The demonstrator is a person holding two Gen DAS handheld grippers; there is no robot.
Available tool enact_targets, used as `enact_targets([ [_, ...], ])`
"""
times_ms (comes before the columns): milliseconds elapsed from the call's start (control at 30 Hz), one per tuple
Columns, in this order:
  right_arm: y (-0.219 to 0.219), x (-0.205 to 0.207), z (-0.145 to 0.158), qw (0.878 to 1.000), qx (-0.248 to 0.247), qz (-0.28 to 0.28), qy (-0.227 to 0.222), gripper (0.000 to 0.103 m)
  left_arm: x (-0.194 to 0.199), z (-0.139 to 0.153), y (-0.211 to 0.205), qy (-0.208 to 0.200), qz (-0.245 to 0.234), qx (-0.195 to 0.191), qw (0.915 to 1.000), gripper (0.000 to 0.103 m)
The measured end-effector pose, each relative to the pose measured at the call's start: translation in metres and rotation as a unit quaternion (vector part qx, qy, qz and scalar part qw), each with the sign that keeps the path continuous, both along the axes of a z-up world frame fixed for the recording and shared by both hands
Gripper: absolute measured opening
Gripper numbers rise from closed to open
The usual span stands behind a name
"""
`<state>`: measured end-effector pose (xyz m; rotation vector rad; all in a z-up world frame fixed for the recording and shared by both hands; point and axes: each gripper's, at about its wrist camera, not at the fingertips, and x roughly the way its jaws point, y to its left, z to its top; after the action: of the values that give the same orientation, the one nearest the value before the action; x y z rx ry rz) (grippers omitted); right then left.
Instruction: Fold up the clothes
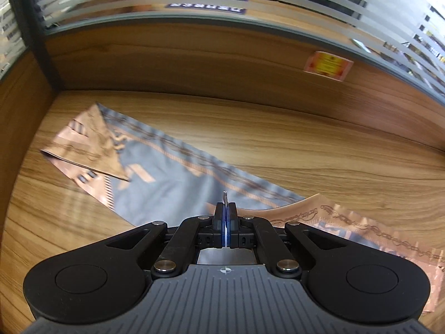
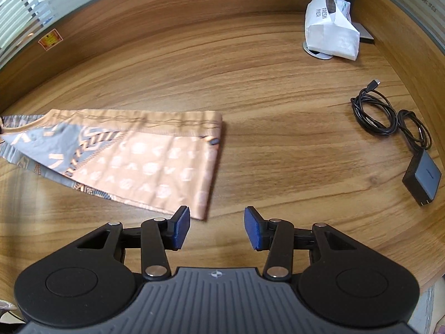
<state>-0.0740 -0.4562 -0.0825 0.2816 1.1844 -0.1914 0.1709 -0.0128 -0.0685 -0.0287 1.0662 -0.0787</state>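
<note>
A grey and peach patterned cloth (image 1: 172,172) lies stretched across the wooden desk, its far corner folded over. My left gripper (image 1: 225,214) is shut on the cloth's near edge; a thin fold of fabric sticks out between the pads. In the right wrist view the cloth's (image 2: 144,156) peach end lies flat, folded over the grey part. My right gripper (image 2: 217,226) is open and empty, just above the desk beside the cloth's near right corner. Its left fingertip (image 2: 182,228) is close to the cloth's edge.
A white paper bag (image 2: 329,32) stands at the back right on the desk (image 2: 278,139). A coiled black cable with a charger (image 2: 422,176) lies at the right. Wooden partition walls (image 1: 194,58) with frosted glass enclose the back and sides.
</note>
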Motion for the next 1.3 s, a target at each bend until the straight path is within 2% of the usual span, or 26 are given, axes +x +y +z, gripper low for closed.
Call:
enact_targets([
  [267, 0.016, 0.028, -0.008, 1.0, 0.004, 0.0, 0.004, 0.05, 0.006, -0.012, 0.031, -0.001, 0.008, 0.032, 0.9995, 0.001],
  [500, 0.022, 0.048, -0.018, 0.999, 0.032, -0.007, 0.003, 0.05, 0.01, -0.02, 0.052, -0.007, 0.019, 0.056, 0.9982, 0.001],
  [900, 0.027, 0.076, -0.042, 0.998, 0.059, -0.01, 0.014, 0.049, 0.014, -0.038, 0.068, 0.004, 0.032, 0.081, 0.9962, 0.003],
  [1100, 0.029, 0.082, -0.055, 0.998, 0.066, -0.01, 0.021, 0.032, 0.015, -0.042, 0.069, 0.006, 0.04, 0.074, 0.9965, 0.007],
  [1167, 0.029, 0.082, -0.056, 0.998, 0.066, -0.013, 0.022, 0.018, 0.016, -0.043, 0.069, 0.012, 0.043, 0.074, 0.9963, 0.009],
  [1233, 0.03, 0.082, -0.058, 0.997, 0.066, -0.015, 0.023, 0.009, 0.016, -0.043, 0.07, 0.014, 0.047, 0.071, 0.9963, 0.019],
  [1300, 0.031, 0.082, -0.057, 0.998, 0.063, -0.016, 0.022, 0.003, 0.013, -0.042, 0.072, 0.01, 0.055, 0.069, 0.996, 0.04],
])
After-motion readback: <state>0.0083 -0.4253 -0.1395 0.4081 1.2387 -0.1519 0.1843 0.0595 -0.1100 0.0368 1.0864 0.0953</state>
